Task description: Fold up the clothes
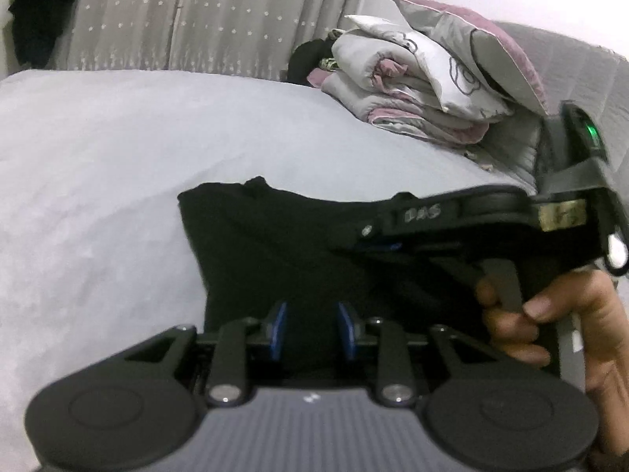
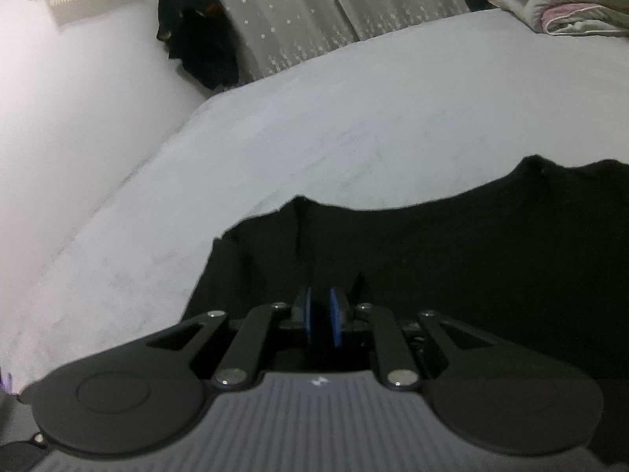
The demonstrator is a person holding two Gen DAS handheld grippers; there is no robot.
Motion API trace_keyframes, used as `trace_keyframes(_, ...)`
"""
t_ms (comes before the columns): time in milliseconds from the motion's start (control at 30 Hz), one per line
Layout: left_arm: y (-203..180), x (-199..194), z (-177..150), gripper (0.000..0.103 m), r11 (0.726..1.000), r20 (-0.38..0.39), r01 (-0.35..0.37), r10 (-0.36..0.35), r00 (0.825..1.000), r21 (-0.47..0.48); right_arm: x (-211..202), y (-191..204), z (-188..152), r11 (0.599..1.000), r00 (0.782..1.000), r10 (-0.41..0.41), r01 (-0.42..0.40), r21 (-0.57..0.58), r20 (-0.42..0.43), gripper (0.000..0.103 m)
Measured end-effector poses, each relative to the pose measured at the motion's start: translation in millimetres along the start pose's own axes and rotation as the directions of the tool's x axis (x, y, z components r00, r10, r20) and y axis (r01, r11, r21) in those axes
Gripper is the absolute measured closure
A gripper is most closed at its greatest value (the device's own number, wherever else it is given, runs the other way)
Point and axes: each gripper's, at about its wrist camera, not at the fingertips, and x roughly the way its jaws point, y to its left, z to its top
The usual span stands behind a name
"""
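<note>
A black garment (image 1: 275, 244) lies flat on the pale grey bed (image 1: 98, 177), partly folded, its far edge uneven. My left gripper (image 1: 312, 326) hovers over the near part of it, blue pads apart, with only cloth showing beneath the gap. In the right wrist view the same garment (image 2: 471, 255) spreads to the right. My right gripper (image 2: 321, 314) sits low over its left part with a narrow gap between the blue pads; I see no cloth pinched there. A person's hand (image 1: 550, 314) holds the right gripper's handle at the right of the left wrist view.
Folded quilts and a pillow (image 1: 424, 78) are stacked at the bed's far right corner. A starred grey curtain (image 1: 196, 11) hangs behind the bed. Dark clothes (image 2: 196, 31) hang by the white wall (image 2: 59, 118). Bare sheet (image 2: 314, 118) stretches beyond the garment.
</note>
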Motion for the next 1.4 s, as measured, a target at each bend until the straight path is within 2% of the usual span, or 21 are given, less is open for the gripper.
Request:
trace_keyframes(133, -3.6, 4.3, 0.1, 0.072, 1.0, -0.002, -0.028, 0.028, 1.0, 0.005, -12.3, -2.4, 7.7, 1.0, 0.999, 0.006, -0.007, 0.019, 0.052, 0.087)
trace_keyframes(267, -11.4, 0.6, 1.3, 0.066, 0.999, -0.005, -0.053, 0.053, 0.999, 0.009, -35.1, -8.3, 13.8, 0.997, 0.996, -0.041, 0.035, 0.07, 0.084, 0.086)
trace_keyframes(333, -18.0, -3.5, 0.2, 0.063, 0.998, -0.008, -0.066, 0.066, 0.998, 0.013, -51.5, -13.9, 13.0, 0.994, 0.997, -0.042, 0.036, 0.101, 0.061, 0.074)
trace_keyframes(367, -22.6, -5.2, -1.0, 0.063, 0.997, -0.015, -0.071, 0.071, 0.997, 0.022, -60.6, -17.1, 11.9, 0.993, 0.998, -0.044, 0.038, 0.113, 0.044, 0.06)
trace_keyframes(400, -27.2, -6.9, -2.2, 0.063, 0.997, -0.021, -0.076, 0.076, 0.997, 0.03, -71.5, -20.2, 9.4, 0.993, 0.997, -0.06, 0.055, 0.108, 0.04, 0.057)
trace_keyframes(633, -56.2, -30.2, -14.0, 0.062, 0.995, -0.064, -0.092, 0.094, 0.994, 0.035, -135.9, -40.4, -14.0, 0.982, 0.988, -0.151, 0.15, 0.113, 0.006, 0.057)
trace_keyframes(900, -84.6, -66.8, -31.5, 0.06, 0.988, -0.1, -0.153, 0.154, 0.983, 0.015, -189.3, -44.7, -64.4, 0.971, 0.975, -0.215, 0.219, 0.094, -0.053, 0.056)
trace_keyframes(1000, -91.9, -81.8, -42.0, 0.06, 0.986, -0.12, -0.166, 0.166, 0.979, 0.01, -204.0, -45.4, -82.9, 0.972, 0.973, -0.216, 0.222, 0.081, -0.081, 0.056)
trace_keyframes(1167, -105.5, -99.9, -66.5, 0.058, 0.975, -0.151, -0.205, 0.215, 0.965, 0.081, -226.7, -46.6, -107.0, 0.977, 0.975, -0.197, 0.204, 0.06, -0.105, 0.056)
trace_keyframes(1400, -119.2, -115.1, -86.3, 0.055, 0.976, -0.165, -0.201, 0.212, 0.963, 0.079, -238.2, -48.0, -128.4, 0.98, 0.98, -0.164, 0.175, 0.09, -0.115, 0.056)
